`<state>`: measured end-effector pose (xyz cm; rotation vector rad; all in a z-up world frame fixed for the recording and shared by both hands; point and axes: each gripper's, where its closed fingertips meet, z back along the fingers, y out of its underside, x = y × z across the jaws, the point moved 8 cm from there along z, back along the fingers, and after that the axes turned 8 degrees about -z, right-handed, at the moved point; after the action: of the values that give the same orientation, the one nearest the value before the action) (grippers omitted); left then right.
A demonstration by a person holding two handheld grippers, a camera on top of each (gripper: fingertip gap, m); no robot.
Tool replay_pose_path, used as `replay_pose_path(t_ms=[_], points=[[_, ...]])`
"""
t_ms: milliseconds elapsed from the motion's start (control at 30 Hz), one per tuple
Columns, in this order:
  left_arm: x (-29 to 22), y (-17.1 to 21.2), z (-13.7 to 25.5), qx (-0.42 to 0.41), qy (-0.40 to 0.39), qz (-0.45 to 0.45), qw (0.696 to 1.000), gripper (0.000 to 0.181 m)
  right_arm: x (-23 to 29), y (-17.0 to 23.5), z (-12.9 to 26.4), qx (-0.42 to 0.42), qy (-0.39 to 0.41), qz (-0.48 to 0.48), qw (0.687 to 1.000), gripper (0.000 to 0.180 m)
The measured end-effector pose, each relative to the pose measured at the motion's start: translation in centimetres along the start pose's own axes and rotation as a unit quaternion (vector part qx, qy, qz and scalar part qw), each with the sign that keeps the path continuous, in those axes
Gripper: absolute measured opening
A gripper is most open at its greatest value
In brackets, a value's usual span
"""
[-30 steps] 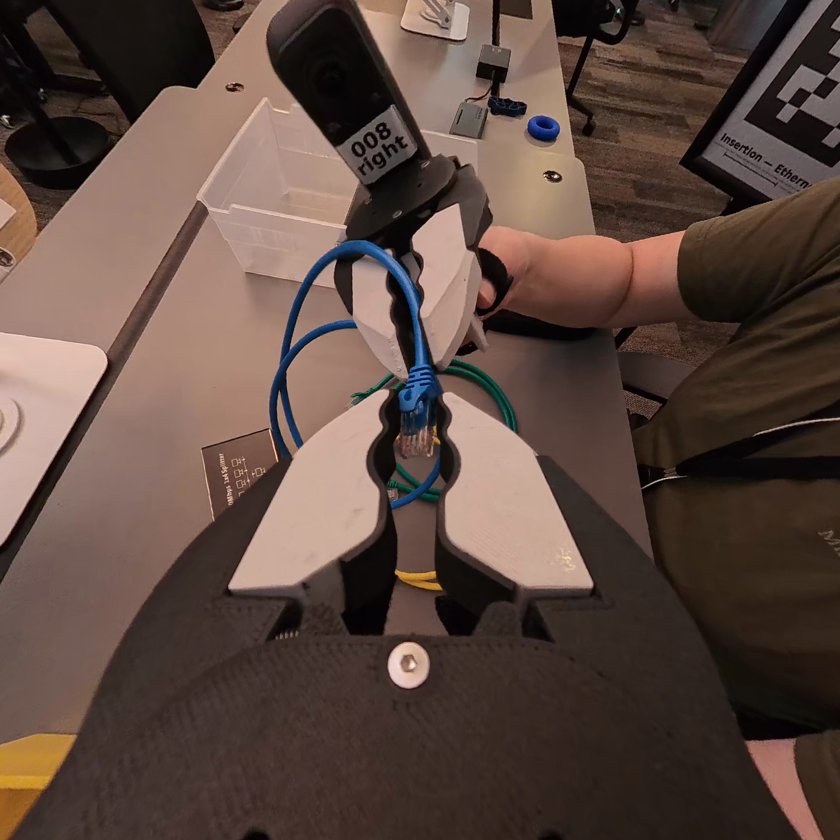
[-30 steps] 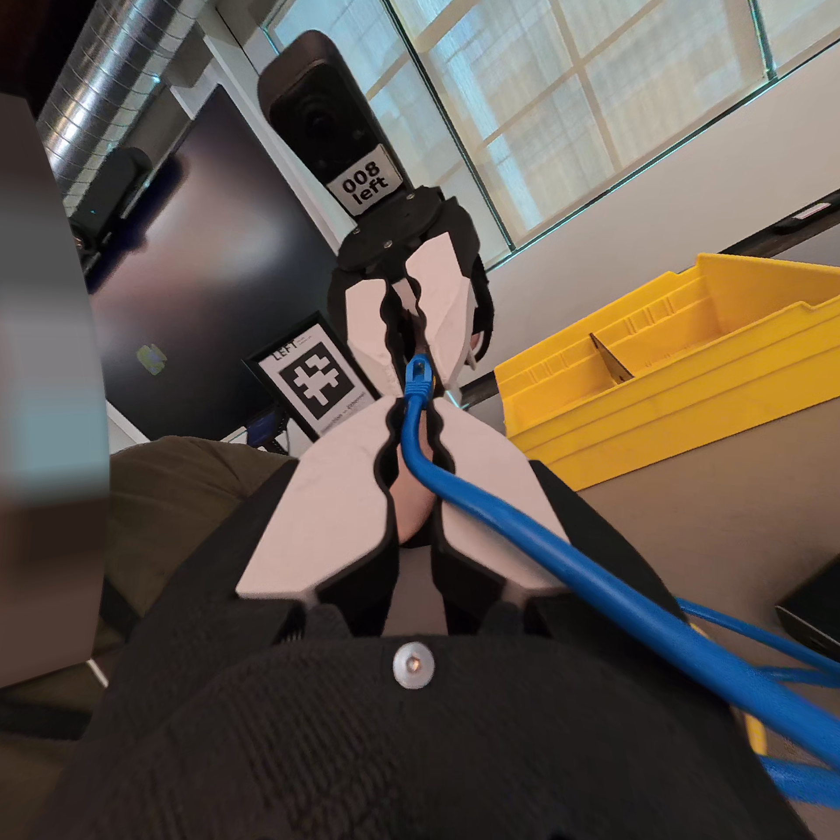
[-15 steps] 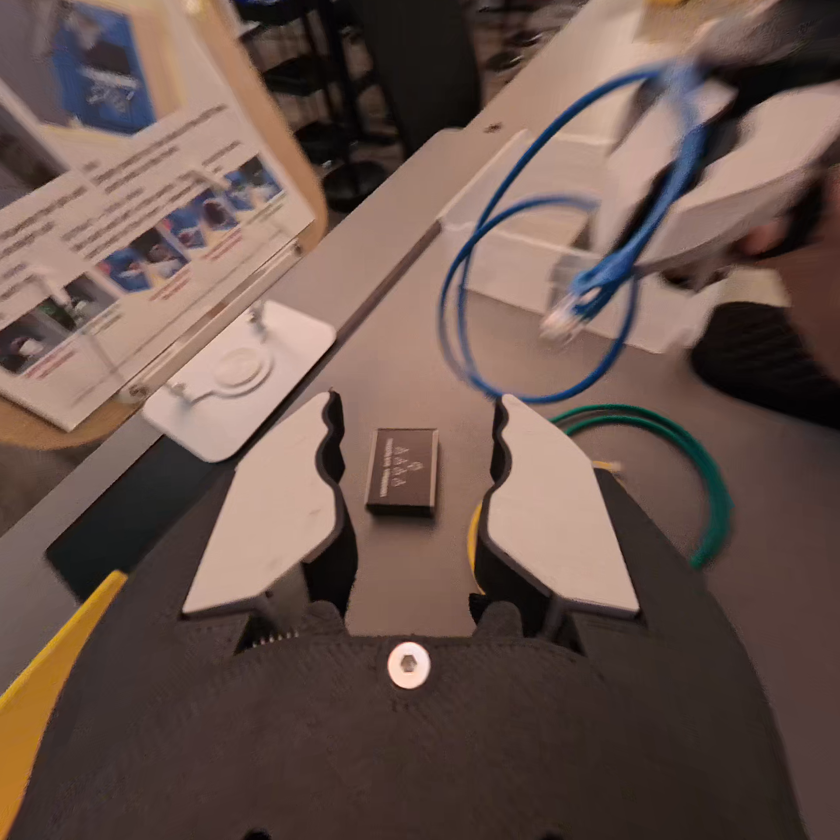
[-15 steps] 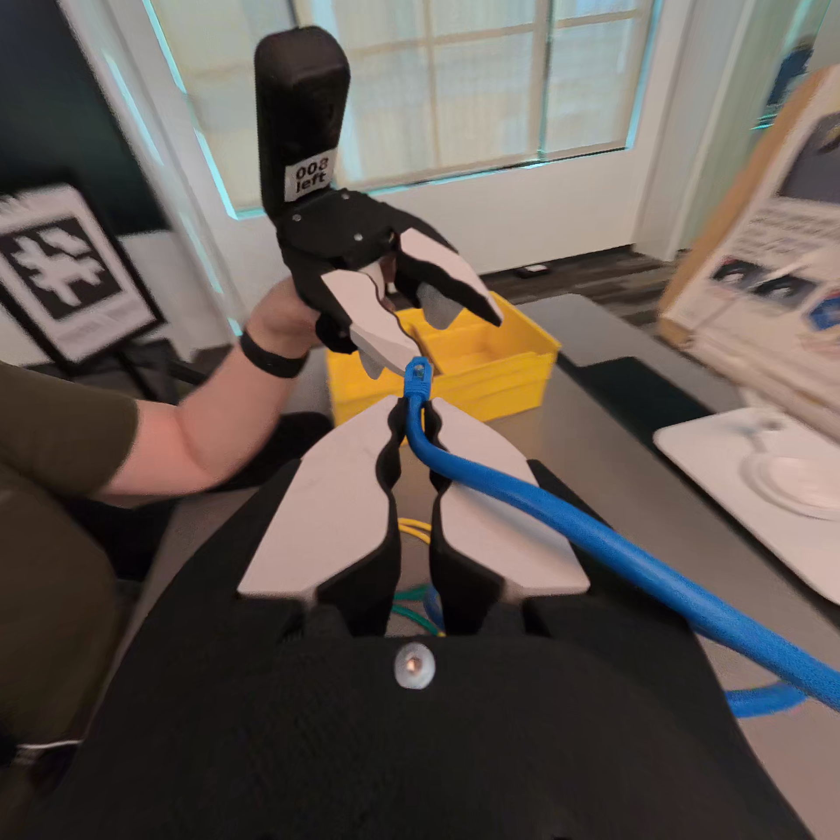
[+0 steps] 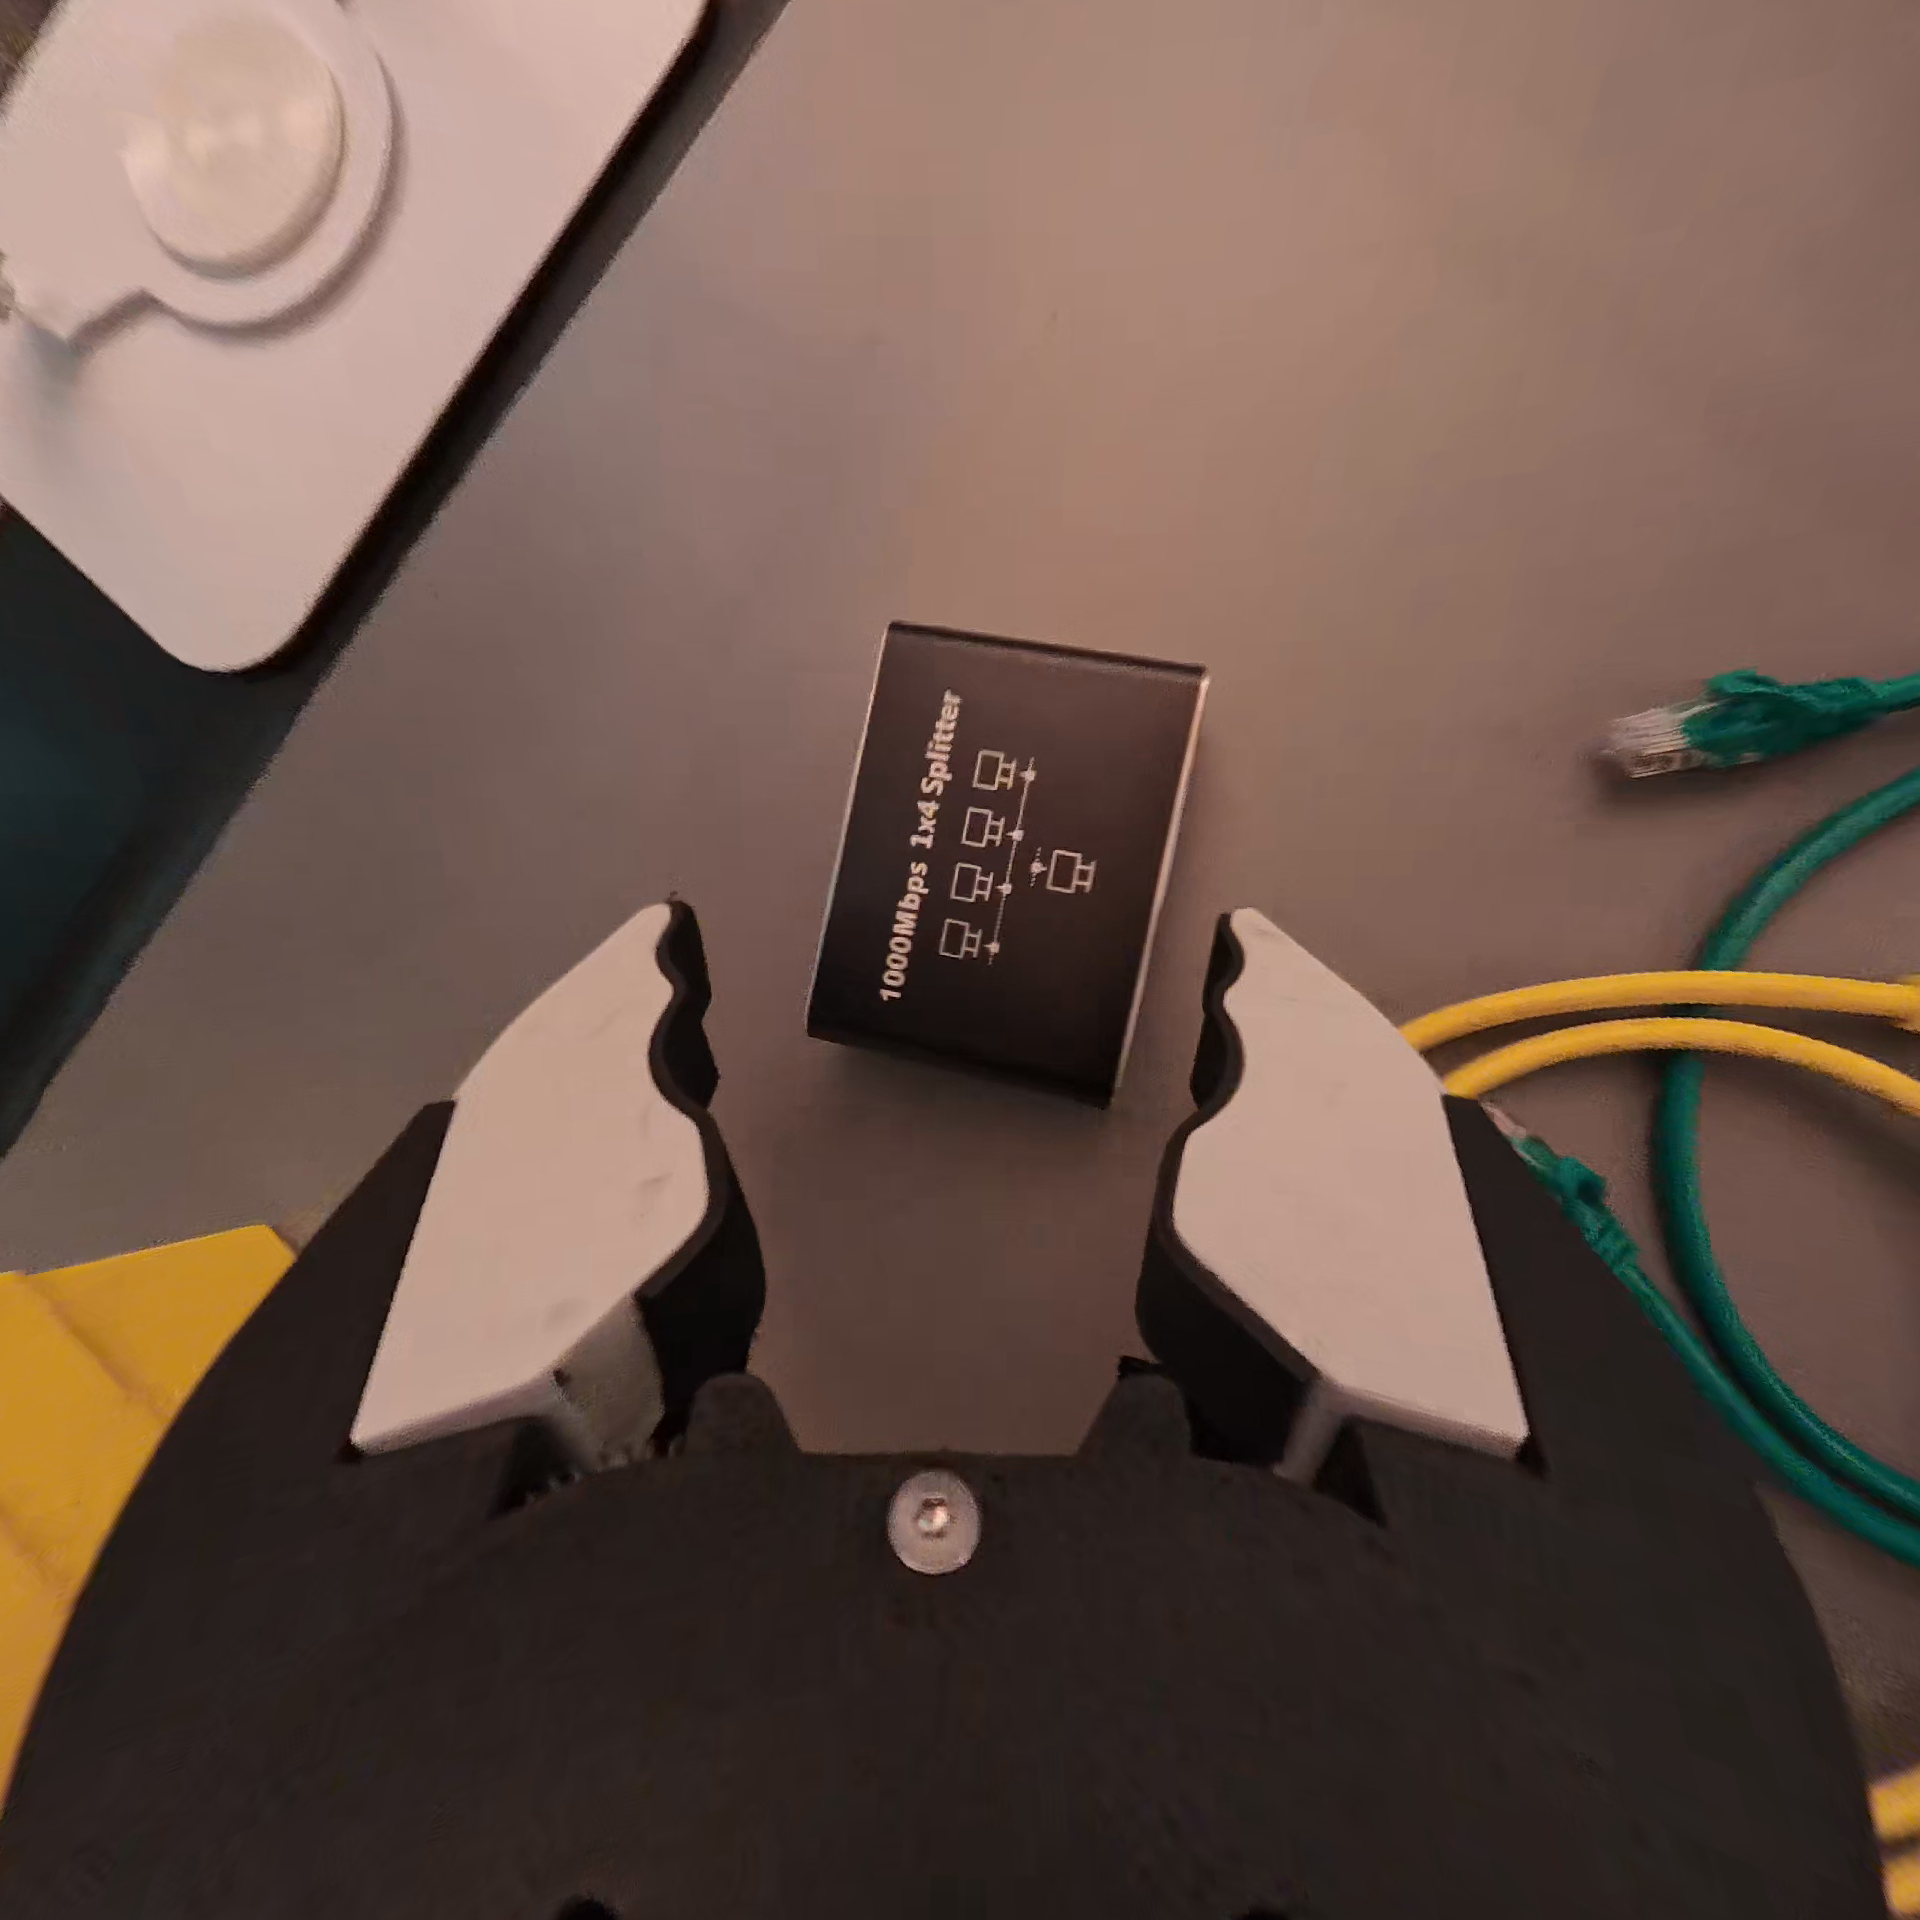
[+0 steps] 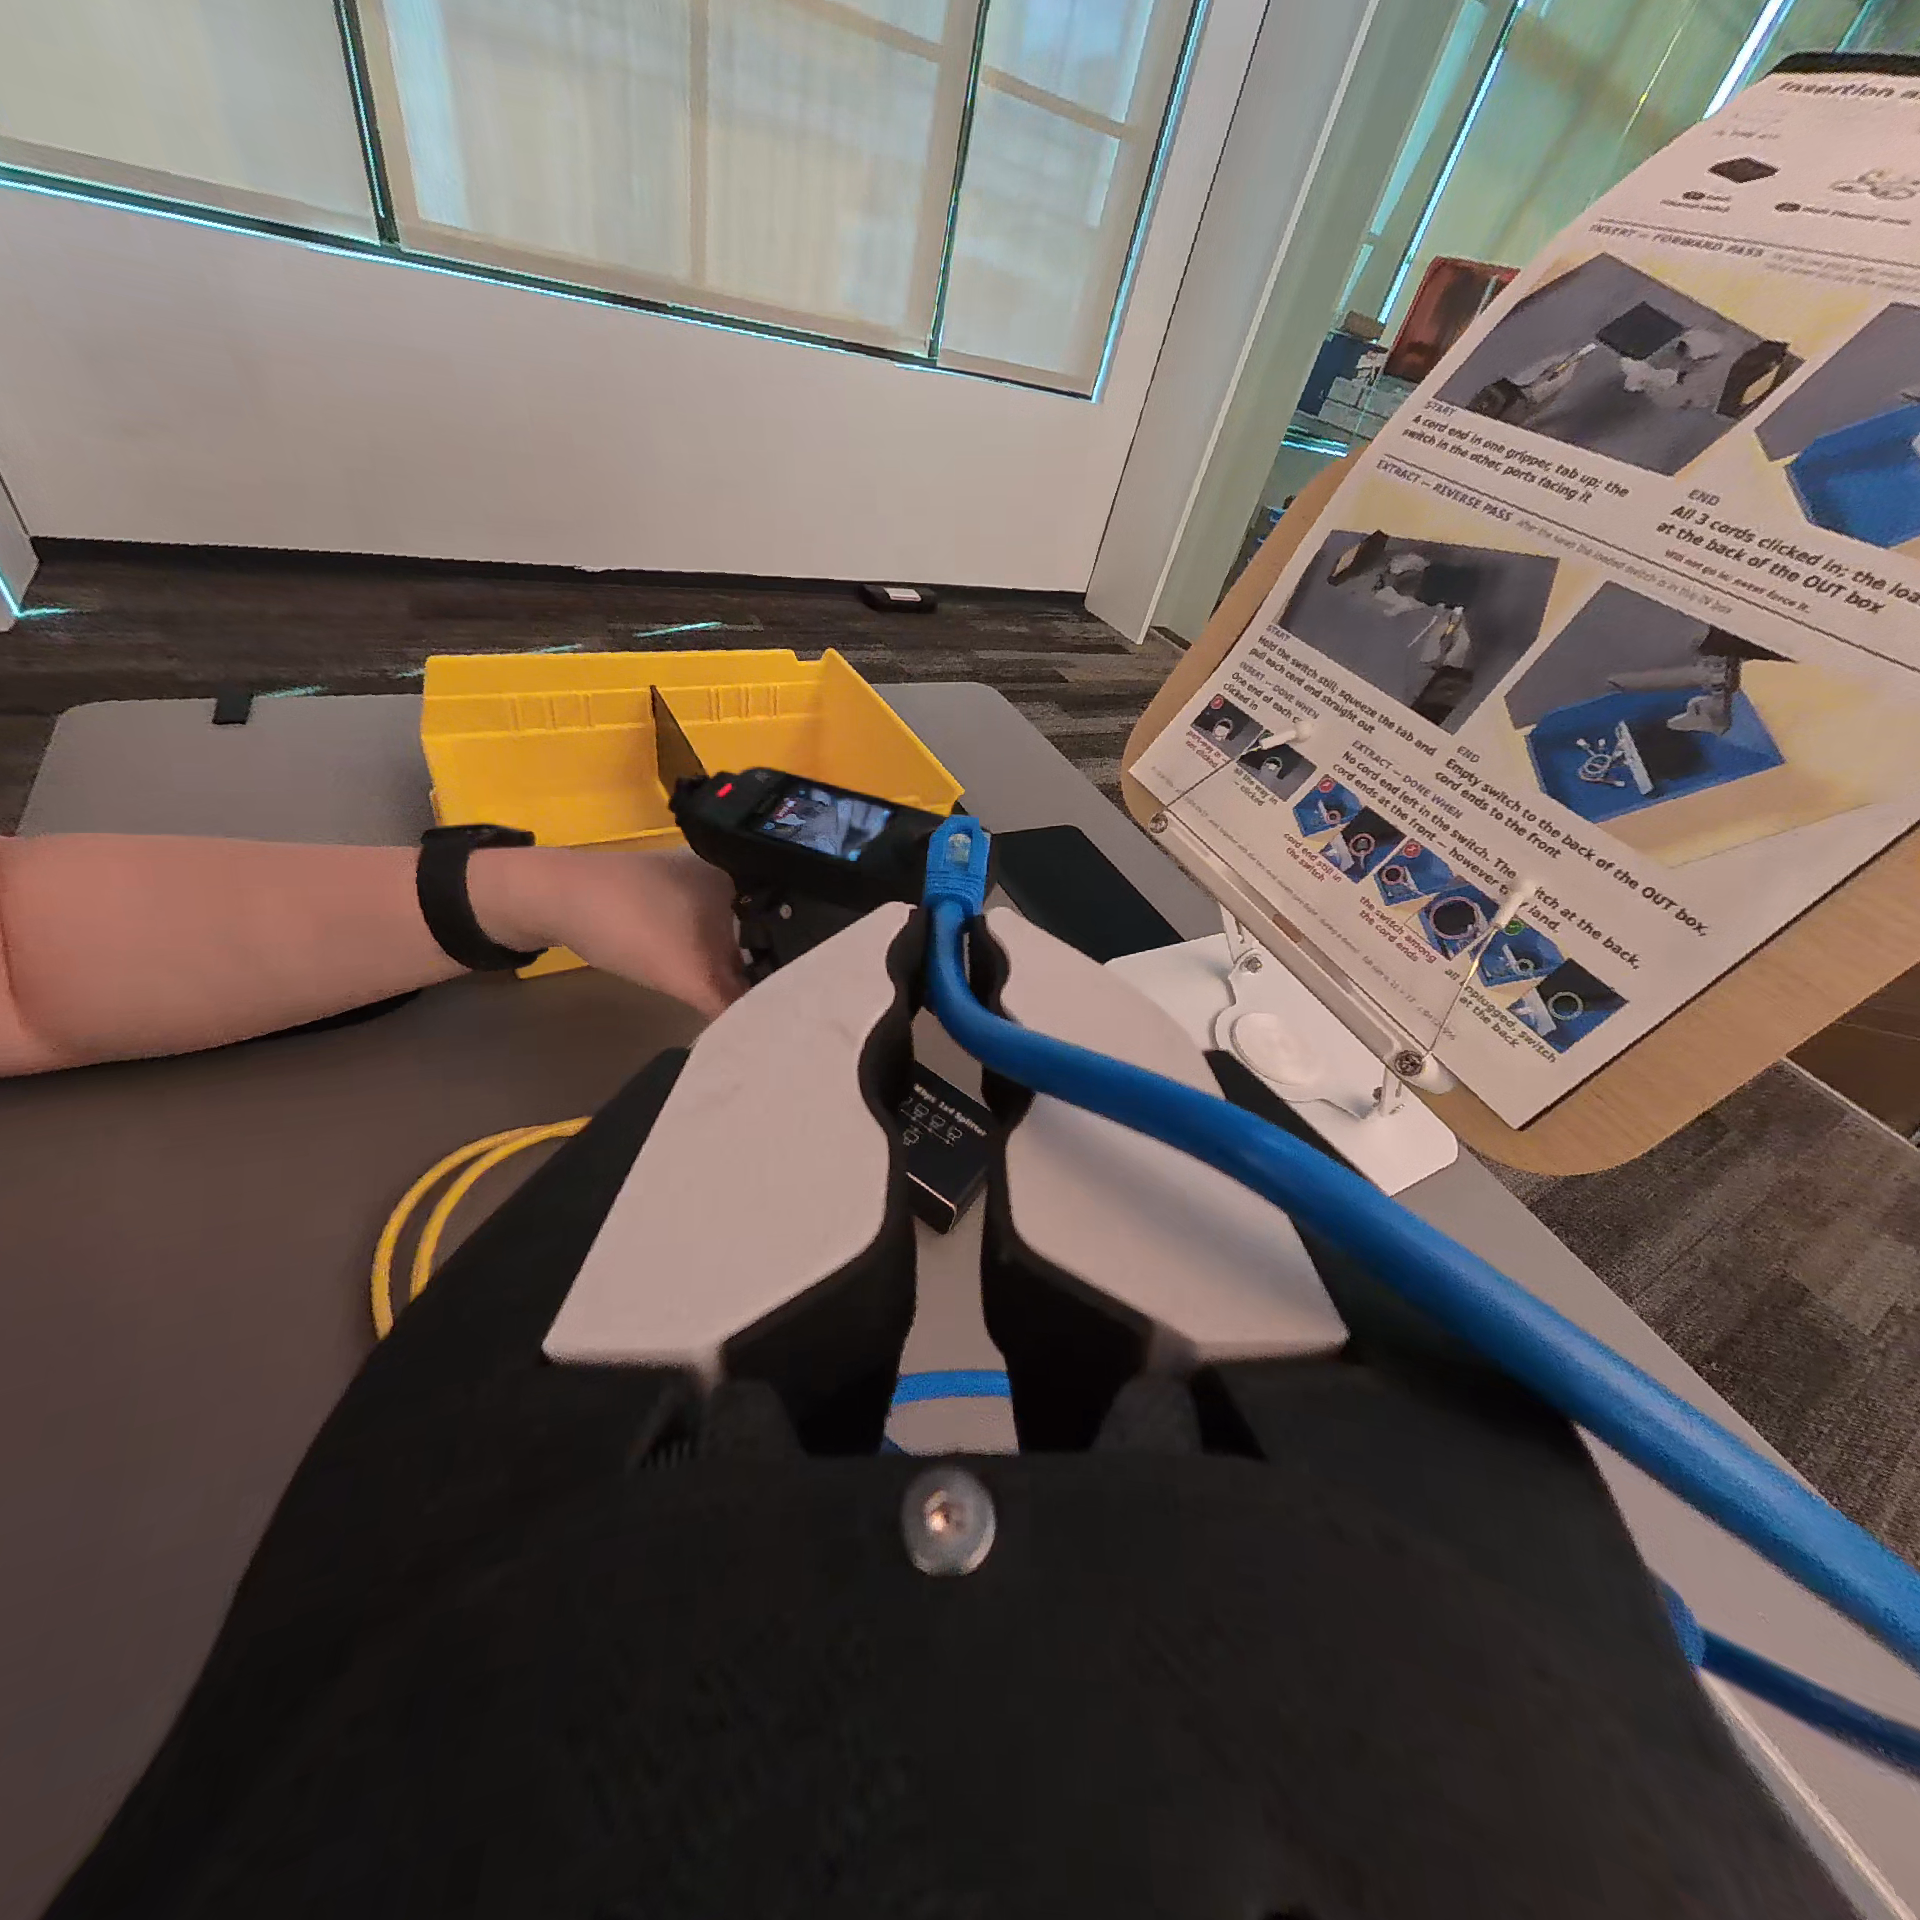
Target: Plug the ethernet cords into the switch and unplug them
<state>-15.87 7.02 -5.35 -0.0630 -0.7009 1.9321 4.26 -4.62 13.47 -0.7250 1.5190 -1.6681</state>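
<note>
Left tool [image 5: 951, 935] wide apart above switch [image 5: 1006, 868]; right tool [image 6: 943, 925] clamping blue cord [image 6: 1299, 1174].

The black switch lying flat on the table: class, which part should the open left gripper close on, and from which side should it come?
Judging by its pose, grip the switch across its two long side edges, coming down from above. It lies flat and nearly in line with the left gripper, whose open fingers already stand wider than the box. That probably leaves the short ends free for the blue cord.
</note>
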Motion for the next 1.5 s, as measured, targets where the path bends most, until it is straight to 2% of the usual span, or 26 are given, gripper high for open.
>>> replay_pose_path(t_ms=[133, 267, 433, 667, 700, 967, 1267, 1500], points=[[0.3, 1.5, -2.1, 0.025, 0.044, 0.040, 0.998, 0.090, -0.1, 0.1, 0.0, 0.006, 0.006, 0.005, 1.000, 0.007], [0.0, 1.9, -2.7, 0.020, 0.068, 0.026, 0.997, 0.081, 0.0, 0.0, 0.1, 0.004, 0.004, 0.006, 1.000, 0.007], [-0.1, 1.8, -2.8, 0.016, 0.074, 0.021, 0.997, 0.078, -0.1, -0.1, 0.2, 0.005, 0.007, 0.007, 1.000, 0.007], [-0.2, 1.9, -3.0, 0.005, 0.081, 0.037, 0.996, 0.085, -0.2, 0.0, 0.3, 0.007, 0.012, 0.010, 1.000, 0.007], [-0.2, 1.8, -3.0, 0.003, 0.082, 0.036, 0.996, 0.079, -0.2, 0.0, 0.3, 0.008, 0.012, 0.011, 1.000, 0.007], [-0.3, 1.3, -3.2, 0.006, 0.080, 0.047, 0.996, 0.077, -0.4, 0.3, 0.1, 0.018, 0.018, 0.014, 1.000, 0.007], [0.2, 0.0, -1.3, -0.077, 0.108, 0.100, 0.986, 0.077, -0.7, 0.7, -0.3, 0.029, 0.025, 0.016, 0.999, 0.008], [0.4, -1.1, 1.1, -0.171, 0.200, 0.168, 0.950, 0.077, -0.8, 1.8, -1.9, 0.052, 0.028, 0.008, 0.998, 0.007]])
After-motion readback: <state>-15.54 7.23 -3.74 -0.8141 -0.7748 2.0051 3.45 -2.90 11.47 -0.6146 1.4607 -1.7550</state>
